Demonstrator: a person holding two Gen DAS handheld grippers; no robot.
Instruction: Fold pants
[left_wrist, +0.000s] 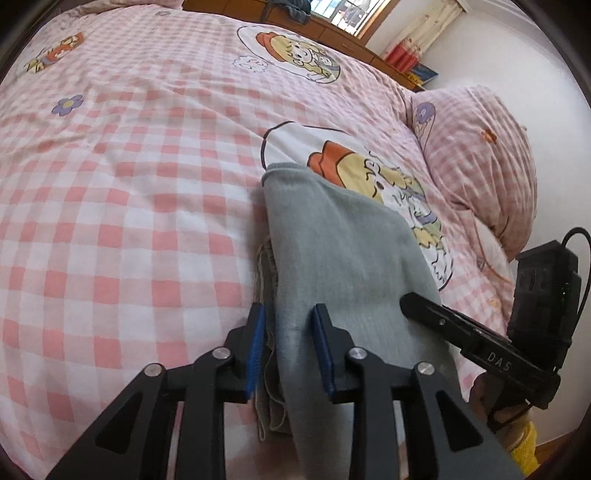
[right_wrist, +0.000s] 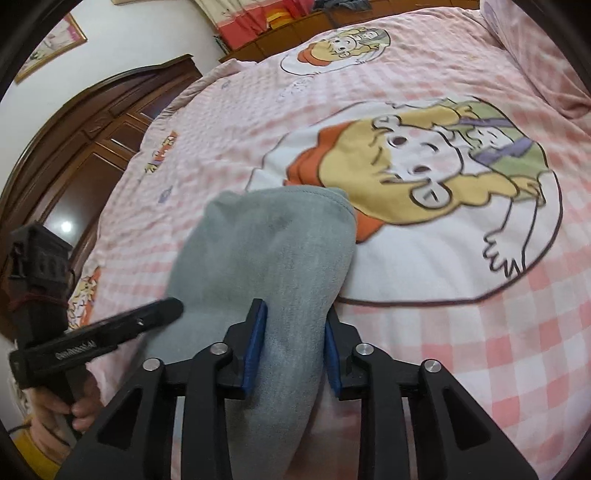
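Note:
Grey pants (left_wrist: 332, 240) lie folded into a long strip on a pink checked bed sheet (left_wrist: 129, 184), with the far end resting over a cartoon print. My left gripper (left_wrist: 290, 328) is shut on the near end, where thick fabric and frayed hems sit between its blue pads. In the right wrist view the same pants (right_wrist: 266, 251) run away from my right gripper (right_wrist: 293, 321), which is shut on a bunched fold. The near end hangs lifted off the sheet. Each gripper shows in the other's view: the right one (left_wrist: 424, 308) and the left one (right_wrist: 162, 310), close beside the cloth.
A pink checked pillow (left_wrist: 480, 155) lies at the bed's right side. A dark wooden wardrobe (right_wrist: 85, 147) stands beyond the bed's left edge, and a wooden cabinet (left_wrist: 332, 33) runs along the far end. A person's hand (right_wrist: 48, 410) holds the left gripper's handle.

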